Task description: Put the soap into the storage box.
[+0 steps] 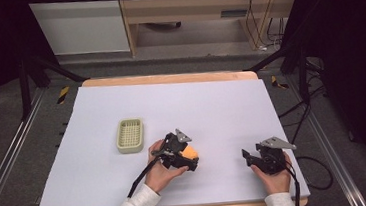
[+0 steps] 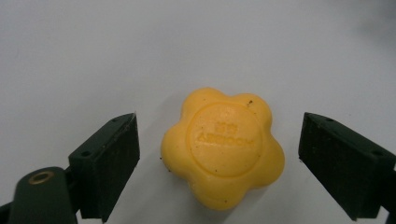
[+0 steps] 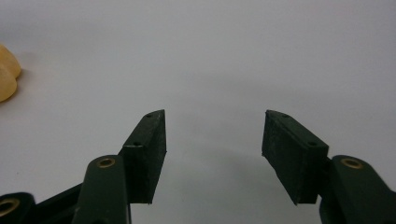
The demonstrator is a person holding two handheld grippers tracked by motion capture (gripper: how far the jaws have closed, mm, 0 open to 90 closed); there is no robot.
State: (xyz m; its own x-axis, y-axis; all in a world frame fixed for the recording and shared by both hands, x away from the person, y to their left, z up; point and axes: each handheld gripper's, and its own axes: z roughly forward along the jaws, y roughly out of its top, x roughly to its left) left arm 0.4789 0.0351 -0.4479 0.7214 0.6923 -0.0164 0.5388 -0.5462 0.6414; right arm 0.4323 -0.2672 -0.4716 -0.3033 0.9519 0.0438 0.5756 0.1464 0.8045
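Where the white worktop (image 1: 128, 188) spreads across the high view, a pale green basket (image 1: 130, 135) sits left of centre, well apart from both hands. Left hand-held gripper (image 1: 192, 157): just right of the basket, jaws wide, not touching anything. Between them, with a gap on each side, lies the yellow flower-shaped soap (image 2: 223, 150), flat on the worktop, embossed disc up; lettering too blurred to read. Right hand-held gripper (image 1: 248, 156): near the front right edge, jaws also wide, bare worktop between them. Soap edge at far left of the right gripper view.
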